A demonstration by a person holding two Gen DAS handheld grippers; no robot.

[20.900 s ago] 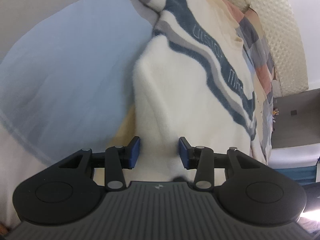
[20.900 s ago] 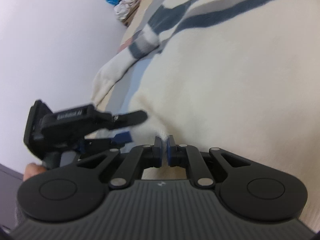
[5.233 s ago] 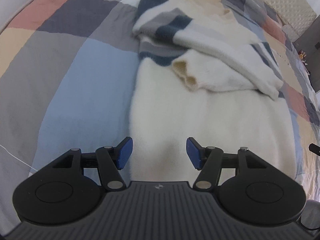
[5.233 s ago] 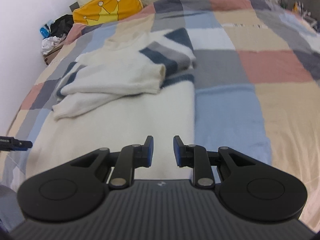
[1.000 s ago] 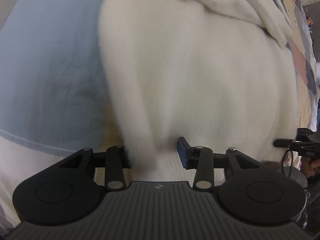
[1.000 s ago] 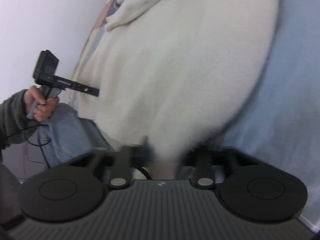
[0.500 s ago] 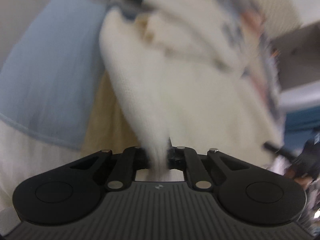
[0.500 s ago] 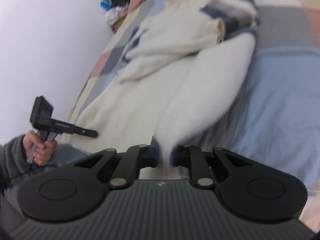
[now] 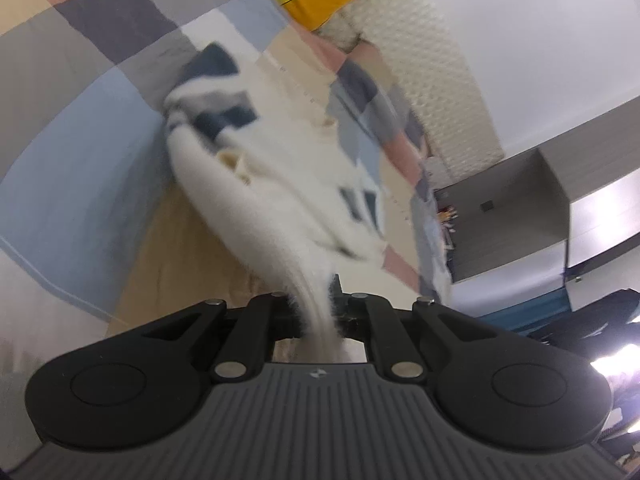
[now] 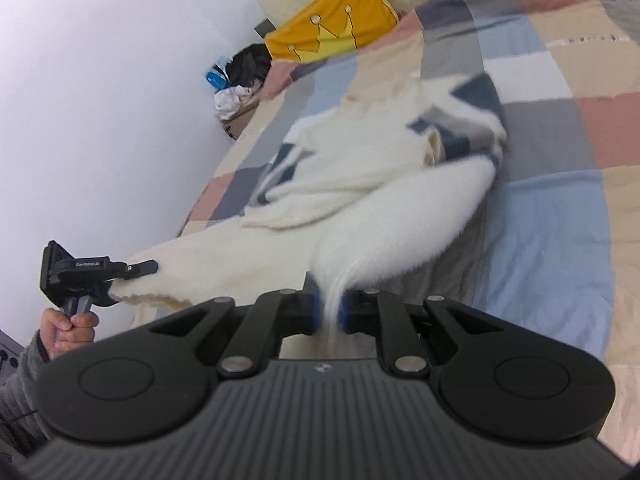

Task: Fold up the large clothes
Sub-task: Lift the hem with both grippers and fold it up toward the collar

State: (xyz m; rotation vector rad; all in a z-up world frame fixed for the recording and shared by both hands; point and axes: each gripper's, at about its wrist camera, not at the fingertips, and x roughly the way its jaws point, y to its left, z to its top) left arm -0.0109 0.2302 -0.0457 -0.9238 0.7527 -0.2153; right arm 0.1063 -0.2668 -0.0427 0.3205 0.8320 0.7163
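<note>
The cream sweater gets pinched at its near hem by both tools: the right gripper and the left gripper are each clamped on fabric. The hem is lifted off the patchwork bedspread; the striped sleeves stay folded mid-bed. A yellow crown pillow is seen at the far edge.

A bedroom in a home. A bed fills most of both views, covered in a patchwork quilt of blue, grey, pink and beige squares. A yellow crown-print pillow lies at its head against a cream padded headboard. Plain white walls and grey cabinets surround it.
</note>
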